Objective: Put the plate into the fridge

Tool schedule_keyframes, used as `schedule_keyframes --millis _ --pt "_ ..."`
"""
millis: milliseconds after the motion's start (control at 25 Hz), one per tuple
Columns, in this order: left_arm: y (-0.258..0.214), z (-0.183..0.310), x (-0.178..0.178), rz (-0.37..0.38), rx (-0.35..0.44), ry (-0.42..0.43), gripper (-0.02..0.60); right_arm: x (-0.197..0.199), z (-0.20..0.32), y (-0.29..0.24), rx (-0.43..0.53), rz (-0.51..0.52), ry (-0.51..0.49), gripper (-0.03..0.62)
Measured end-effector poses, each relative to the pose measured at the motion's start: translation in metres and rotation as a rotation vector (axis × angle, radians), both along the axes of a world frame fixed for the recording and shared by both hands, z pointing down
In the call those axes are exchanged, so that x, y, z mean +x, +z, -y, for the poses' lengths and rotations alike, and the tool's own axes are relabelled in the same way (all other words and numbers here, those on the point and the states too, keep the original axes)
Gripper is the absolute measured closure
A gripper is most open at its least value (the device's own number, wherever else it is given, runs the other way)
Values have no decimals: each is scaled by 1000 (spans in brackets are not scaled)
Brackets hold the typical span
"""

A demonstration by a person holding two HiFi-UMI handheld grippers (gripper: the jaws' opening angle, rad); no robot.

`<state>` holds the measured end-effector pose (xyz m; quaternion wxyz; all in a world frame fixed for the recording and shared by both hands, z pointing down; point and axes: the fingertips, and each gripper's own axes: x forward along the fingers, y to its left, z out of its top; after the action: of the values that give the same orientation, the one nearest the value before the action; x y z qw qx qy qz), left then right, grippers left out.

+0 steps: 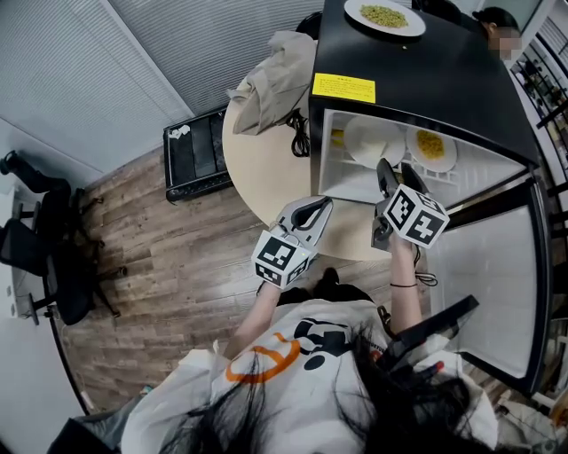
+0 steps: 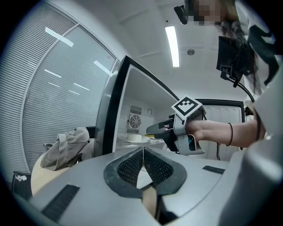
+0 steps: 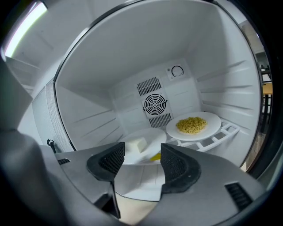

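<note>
The right gripper [image 3: 141, 161] is held at the fridge [image 3: 88, 92] mouth, jaws spread and empty. The plate [image 3: 149, 140] with a white block is set inside just beyond, left of the noodle plate [image 3: 193, 125], so it seems released. The left gripper [image 2: 143, 164] is kept closed, empty, nearer, apparently out of the way.

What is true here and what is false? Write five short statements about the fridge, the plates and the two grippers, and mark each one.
1. The fridge has its door open. True.
2. The right gripper clamps a plate in its fingers. False: its fingers stand apart and grip nothing.
3. A plate of yellow food sits on the white rack inside the fridge. True.
4. The top of the fridge is bare. False: a plate of food sits on it.
5. The left gripper has its fingers together, with nothing between them. True.
</note>
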<state>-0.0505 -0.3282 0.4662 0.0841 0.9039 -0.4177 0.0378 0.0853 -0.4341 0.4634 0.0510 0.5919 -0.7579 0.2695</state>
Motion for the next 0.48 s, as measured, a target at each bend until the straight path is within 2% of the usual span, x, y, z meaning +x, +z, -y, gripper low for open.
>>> schedule_keyframes --millis 240,480 --pt "-2 -11 1 2 3 22 568 -3 -20 -5 9 51 -13 334" --pt "-3 -26 0 1 8 51 568 -9 -44 -5 13 66 4 401"
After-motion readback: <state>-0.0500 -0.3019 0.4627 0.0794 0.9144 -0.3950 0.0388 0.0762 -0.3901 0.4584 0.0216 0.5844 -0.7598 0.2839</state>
